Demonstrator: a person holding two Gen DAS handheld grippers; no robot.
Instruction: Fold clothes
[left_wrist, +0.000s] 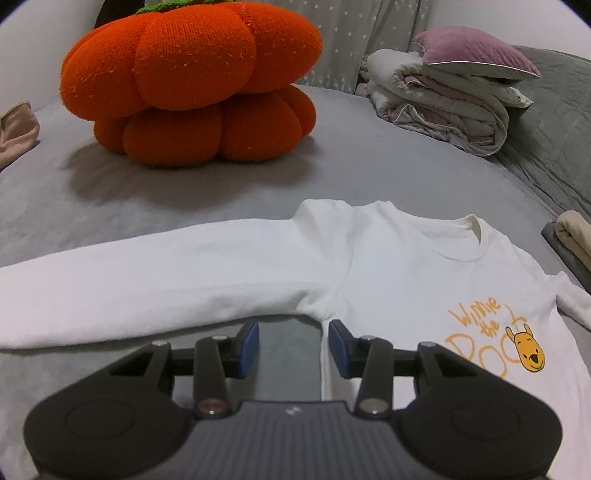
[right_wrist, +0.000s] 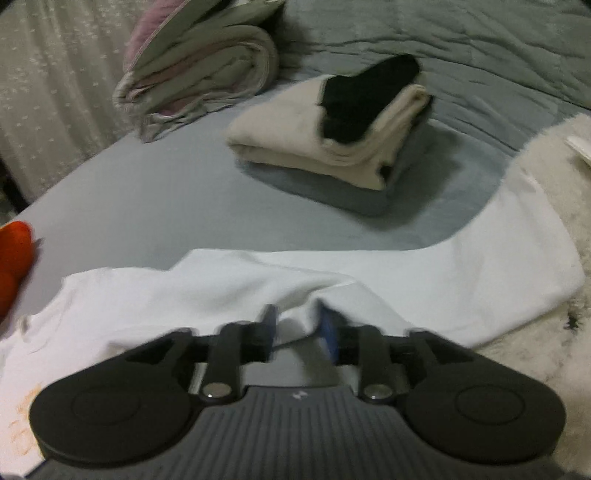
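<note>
Sweatshirt (left_wrist: 388, 266) flat, collar away, sleeves sideways

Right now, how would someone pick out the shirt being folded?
On the grey bed, in front of the orange pumpkin cushion, lies a white long-sleeved shirt spread flat. Unlike the folded beige clothes nearby, it bears an orange Winnie the Pooh print.
</note>
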